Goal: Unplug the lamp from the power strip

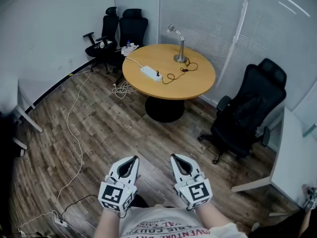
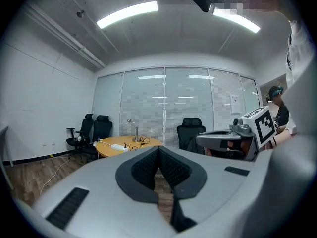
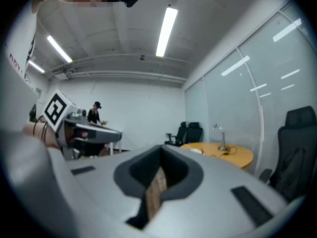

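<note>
A silver desk lamp (image 1: 179,46) stands on the far side of a round wooden table (image 1: 198,86). Its black cord (image 1: 174,75) curls across the top to a white power strip (image 1: 150,73), where a plug sits in the near end. Both grippers are held close to the person's body, well short of the table, over the wooden floor. The left gripper (image 1: 133,158) and the right gripper (image 1: 174,156) are shut and empty. In the left gripper view the table (image 2: 130,145), lamp (image 2: 135,132) and strip (image 2: 117,146) are small and far; in the right gripper view the lamp (image 3: 221,136) is equally distant.
Two black office chairs (image 1: 115,31) stand behind the table and another (image 1: 250,110) to its right. White cables (image 1: 75,133) trail over the floor to a second strip (image 1: 60,222). A white desk (image 1: 294,157) is at the right. A person (image 3: 94,114) stands far off.
</note>
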A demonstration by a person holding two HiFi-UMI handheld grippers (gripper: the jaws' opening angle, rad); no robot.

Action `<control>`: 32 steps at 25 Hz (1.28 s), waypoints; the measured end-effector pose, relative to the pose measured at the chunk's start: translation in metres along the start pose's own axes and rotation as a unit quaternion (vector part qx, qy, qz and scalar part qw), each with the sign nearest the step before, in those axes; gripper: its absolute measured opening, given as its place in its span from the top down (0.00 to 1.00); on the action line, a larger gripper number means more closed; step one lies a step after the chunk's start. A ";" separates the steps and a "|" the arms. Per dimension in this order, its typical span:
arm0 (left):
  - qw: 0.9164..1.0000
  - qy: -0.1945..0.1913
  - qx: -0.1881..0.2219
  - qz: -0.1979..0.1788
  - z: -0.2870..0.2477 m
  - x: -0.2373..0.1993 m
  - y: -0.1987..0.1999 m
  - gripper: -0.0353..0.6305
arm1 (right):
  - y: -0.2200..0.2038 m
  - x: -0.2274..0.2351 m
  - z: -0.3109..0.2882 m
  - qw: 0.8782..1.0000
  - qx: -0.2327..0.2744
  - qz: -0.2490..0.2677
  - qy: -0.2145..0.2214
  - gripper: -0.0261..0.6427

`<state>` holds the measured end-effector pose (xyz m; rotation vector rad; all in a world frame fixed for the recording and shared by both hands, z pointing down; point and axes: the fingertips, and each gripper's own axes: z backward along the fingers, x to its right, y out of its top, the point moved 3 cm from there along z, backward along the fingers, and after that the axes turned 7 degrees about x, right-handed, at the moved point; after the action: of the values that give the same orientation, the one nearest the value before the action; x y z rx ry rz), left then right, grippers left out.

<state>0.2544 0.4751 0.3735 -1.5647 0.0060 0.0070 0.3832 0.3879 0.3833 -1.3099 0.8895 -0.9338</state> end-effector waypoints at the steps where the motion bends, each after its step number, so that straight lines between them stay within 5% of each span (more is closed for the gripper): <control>1: 1.000 0.001 -0.003 0.002 -0.002 -0.004 -0.002 0.91 | -0.003 0.001 -0.004 1.000 -0.002 -0.004 0.002 0.92; 11: 0.999 -0.026 -0.019 -0.001 -0.065 -0.083 -0.019 0.91 | -0.031 0.025 -0.092 1.000 -0.024 -0.004 -0.017 0.92; 24: 0.993 -0.116 -0.003 0.018 -0.226 -0.297 0.004 0.91 | -0.030 0.074 -0.326 0.994 -0.048 -0.003 -0.100 0.92; 32: 0.984 -0.177 -0.002 0.011 -0.291 -0.367 0.003 0.91 | -0.034 0.111 -0.414 0.984 -0.080 0.001 -0.160 0.92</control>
<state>-0.1121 0.1834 0.3723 -1.5487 -0.2573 0.3018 0.0409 0.1282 0.3905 -1.5452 0.7245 -0.6362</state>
